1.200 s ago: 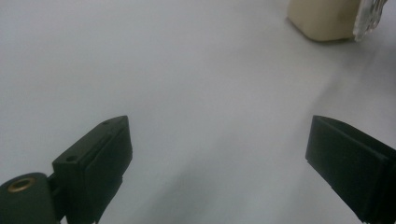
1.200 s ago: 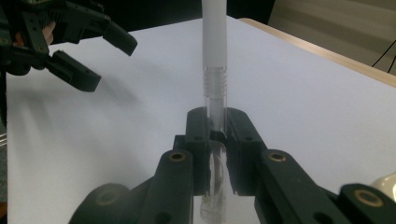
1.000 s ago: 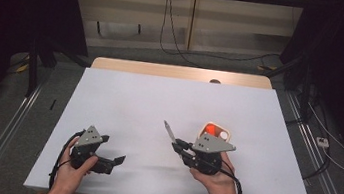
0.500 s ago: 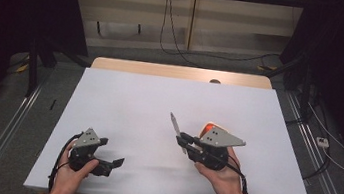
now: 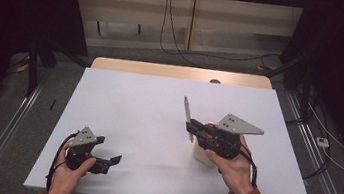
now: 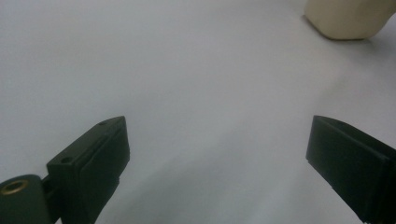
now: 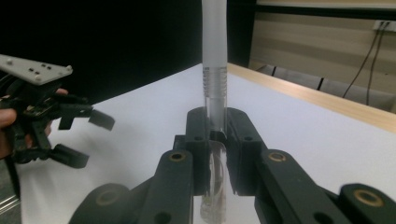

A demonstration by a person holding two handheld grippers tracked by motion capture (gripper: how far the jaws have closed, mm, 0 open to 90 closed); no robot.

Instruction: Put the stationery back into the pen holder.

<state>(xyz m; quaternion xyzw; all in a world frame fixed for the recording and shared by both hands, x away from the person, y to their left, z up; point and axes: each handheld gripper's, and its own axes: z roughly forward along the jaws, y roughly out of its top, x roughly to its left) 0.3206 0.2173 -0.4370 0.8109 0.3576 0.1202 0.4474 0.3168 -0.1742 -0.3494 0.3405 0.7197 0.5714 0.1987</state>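
A white bench [image 5: 159, 105] fills the foreground under dim light, with dark curtains at the sides and a pale wall with trailing cables beyond its far wooden edge. Nearest you, your left hand-held gripper [image 5: 110, 160] rests low on the bench by its near edge, jaws spread wide with nothing between them. A little farther in, your right hand-held gripper [image 5: 189, 126] is off the surface and pinched tight on a slim pen-like tube [image 5: 187, 115], which sticks up and away from the jaws above the bench's middle. A cream container [image 5: 201, 154] sits on the bench just under your right hand. The lift looks done, so the step in hand is carrying the tube; next you probably need to bring the two hand-held grippers together, keeping the tube steady so the free one can take its far end squarely. The right gripper view shows what the high view cannot: the tube [image 7: 215, 70] has a clear lower barrel, a ribbed band and a white upper part. The left gripper view gives you the container [image 6: 348, 18] as a rounded cream corner, well ahead of the open jaws.
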